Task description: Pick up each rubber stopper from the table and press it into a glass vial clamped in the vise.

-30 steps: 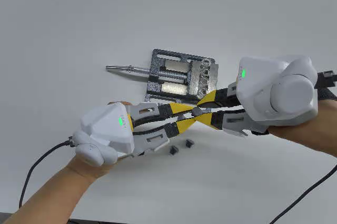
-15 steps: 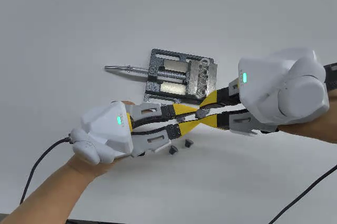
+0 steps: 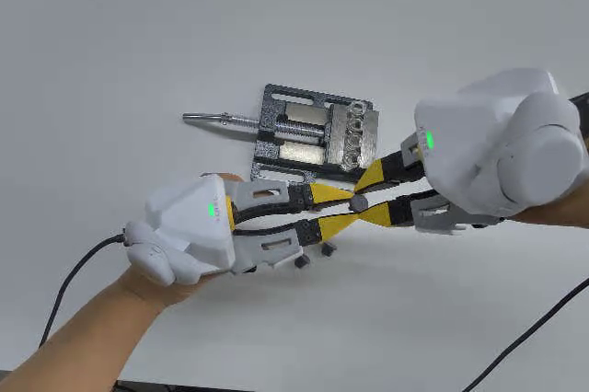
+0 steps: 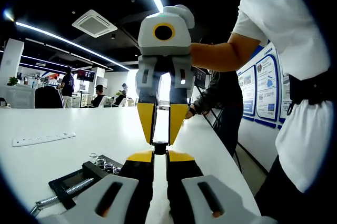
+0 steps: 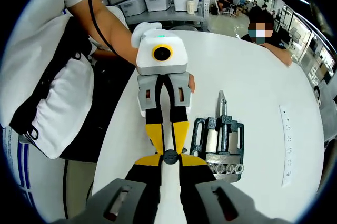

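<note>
Left gripper (image 3: 348,209): comes in from the lower left of the head view, jaws drawn nearly together, their yellow tips closed on a rubber stopper (image 3: 359,201).
Right gripper (image 3: 369,195): comes in from the right of the frame to meet it tip to tip, jaws likewise narrowed onto the same stopper (which of the two really bears the weight, I cannot tell from here).
Rubber stopper: a small dark plug held in the air at the crossing of the four tips, centre of the head view. In the right gripper view it is a round dark spot (image 5: 169,156) low in the middle.
Spare stoppers (image 3: 329,248): two small dark pieces on the tabletop (image 3: 138,61), just below the left gripper's lower jaw, one partly tucked under it.
Vise (image 3: 304,130): lies flat just above the meeting tips, its screw handle pointing toward the left of the frame.
Glass vials (image 3: 357,134): a row of open rings clamped at the vise's right end. Whether any is stoppered already is too small to say.
Step in hand: this looks like a handover or a re-grip of one stopper between the two grippers, before seating.
Next move calls for: one gripper letting go cleanly, the other keeping the plug square, narrow end down, then carrying it up-frame to an open vial and pressing straight in.
</note>
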### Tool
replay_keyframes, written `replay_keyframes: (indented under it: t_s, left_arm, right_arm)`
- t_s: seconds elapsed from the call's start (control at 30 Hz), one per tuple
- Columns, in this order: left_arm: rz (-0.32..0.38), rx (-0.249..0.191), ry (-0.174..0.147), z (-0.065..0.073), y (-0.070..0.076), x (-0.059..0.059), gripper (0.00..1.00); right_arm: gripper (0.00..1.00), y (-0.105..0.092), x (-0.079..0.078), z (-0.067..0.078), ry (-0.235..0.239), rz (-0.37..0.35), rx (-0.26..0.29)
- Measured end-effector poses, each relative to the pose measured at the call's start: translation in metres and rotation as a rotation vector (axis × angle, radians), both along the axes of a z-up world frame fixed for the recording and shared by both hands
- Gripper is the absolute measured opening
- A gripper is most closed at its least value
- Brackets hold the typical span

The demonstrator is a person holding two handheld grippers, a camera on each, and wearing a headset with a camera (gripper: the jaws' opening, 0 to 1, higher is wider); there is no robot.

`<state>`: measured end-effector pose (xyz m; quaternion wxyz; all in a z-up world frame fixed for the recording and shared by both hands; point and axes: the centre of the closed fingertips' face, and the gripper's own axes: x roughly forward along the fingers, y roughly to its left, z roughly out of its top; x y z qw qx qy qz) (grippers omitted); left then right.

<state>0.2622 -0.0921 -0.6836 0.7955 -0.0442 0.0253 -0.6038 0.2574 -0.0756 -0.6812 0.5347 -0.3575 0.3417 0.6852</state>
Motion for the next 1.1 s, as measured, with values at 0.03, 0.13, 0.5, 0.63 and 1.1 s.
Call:
replay_keyframes:
  t_s: [0.03,0.13,0.5,0.63,1.1]
  left_arm:
    - [-0.001,-0.001,0.0,0.0,0.0,0.0,0.03]
    - [-0.002,-0.002,-0.005,0.001,-0.001,-0.001,0.03]
    - [0.0,-0.009,-0.004,0.003,-0.003,0.001,0.04]
    - [0.003,-0.014,0.012,0.003,-0.003,0.002,0.05]
    - [0.021,0.05,0.011,-0.007,0.004,0.005,0.2]
  right_arm:
    - [0.12,0.0,0.0,0.0,0.002,0.001,0.001]
    - [0.12,-0.001,-0.001,0.001,0.003,0.007,0.005]
    - [0.11,-0.003,0.001,0.003,-0.015,0.0,-0.01]
    - [0.11,-0.004,0.002,0.002,-0.022,-0.004,-0.019]
    - [0.11,-0.01,0.019,-0.004,-0.035,-0.059,-0.066]
